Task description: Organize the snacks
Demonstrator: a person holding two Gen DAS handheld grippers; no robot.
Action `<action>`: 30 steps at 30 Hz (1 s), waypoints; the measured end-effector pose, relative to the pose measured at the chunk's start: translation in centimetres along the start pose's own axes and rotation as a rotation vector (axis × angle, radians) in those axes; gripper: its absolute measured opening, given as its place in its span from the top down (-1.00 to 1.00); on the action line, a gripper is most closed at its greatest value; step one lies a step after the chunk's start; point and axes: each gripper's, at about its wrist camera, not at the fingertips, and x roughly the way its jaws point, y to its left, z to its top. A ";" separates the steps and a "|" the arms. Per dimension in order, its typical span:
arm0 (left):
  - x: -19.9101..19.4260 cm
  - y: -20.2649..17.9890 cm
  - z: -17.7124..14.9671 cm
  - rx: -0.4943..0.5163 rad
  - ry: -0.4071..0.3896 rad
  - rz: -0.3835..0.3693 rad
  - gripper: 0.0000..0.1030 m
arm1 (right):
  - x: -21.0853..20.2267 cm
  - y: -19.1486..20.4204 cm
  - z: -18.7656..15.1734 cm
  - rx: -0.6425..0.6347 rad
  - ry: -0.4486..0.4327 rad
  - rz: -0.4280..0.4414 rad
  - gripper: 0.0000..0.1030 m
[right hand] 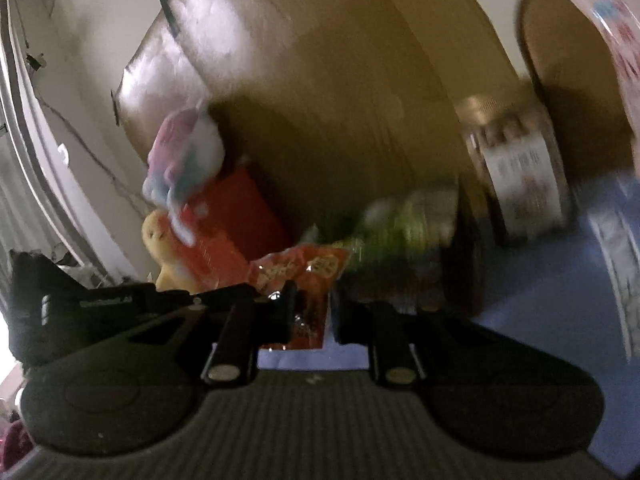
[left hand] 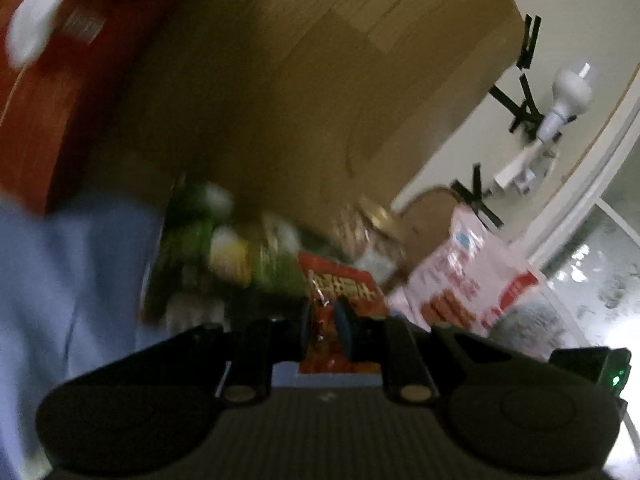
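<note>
**Carrying the red packet between two claws**

Lifting a crinkly red foil snack packet point(left hand: 340, 292) with both claws calls for matched hands: judged from the blur across both views, the load is in transit, so both should travel at one pace or the thin foil may tear or slip.

The left claw point(left hand: 326, 328) is clenched on the packet's near edge; the foil rises from between its tips and fans out ahead and slightly right. The right claw point(right hand: 310, 314) is nearly closed, with the same packet point(right hand: 304, 276) between its tips and the pads apparently pressing its near edge; the bulk lies just ahead.

Beyond the left claw, ahead and left, a green printed bag point(left hand: 224, 252) lies blurred; ahead and right stands a pink-and-white pouch point(left hand: 468, 272). A blue cloth point(right hand: 540, 312) covers the surface below, with a brown cardboard wall point(left hand: 320, 80) behind.
</note>
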 end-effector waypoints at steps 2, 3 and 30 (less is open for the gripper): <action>1.1 0.2 2.0 0.012 -0.011 0.022 0.72 | 2.2 -0.3 2.1 -0.018 -0.009 -0.009 0.61; 2.0 0.7 2.9 0.015 -0.012 0.036 0.71 | 3.3 -0.5 2.8 -0.028 -0.008 -0.016 0.61; -7.1 9.0 -1.5 0.067 0.025 0.299 -0.09 | 3.9 2.8 -2.4 -0.076 0.217 0.089 0.03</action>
